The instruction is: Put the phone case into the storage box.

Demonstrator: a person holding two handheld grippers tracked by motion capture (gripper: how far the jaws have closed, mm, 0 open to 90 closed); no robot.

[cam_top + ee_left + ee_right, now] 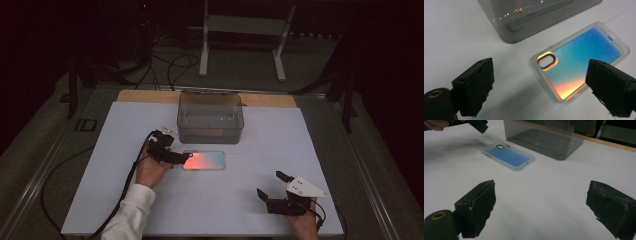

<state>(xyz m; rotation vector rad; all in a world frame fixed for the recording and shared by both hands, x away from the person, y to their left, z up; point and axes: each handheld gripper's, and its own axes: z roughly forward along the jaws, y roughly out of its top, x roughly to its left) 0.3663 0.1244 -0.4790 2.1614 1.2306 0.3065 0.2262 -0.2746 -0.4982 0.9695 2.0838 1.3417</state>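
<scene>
The phone case (pixel 204 161) is laid flat on the bench (pixel 260 210), just ahead of the left claw (pixel 181 159), its long axis running crosswise, camera hole nearest that claw. Both claws, the right claw (pixel 270 185) included, are released, nothing gripped. The case's orange-to-blue sheen is seen in the left claw's view; plain blue in the right's.
</scene>
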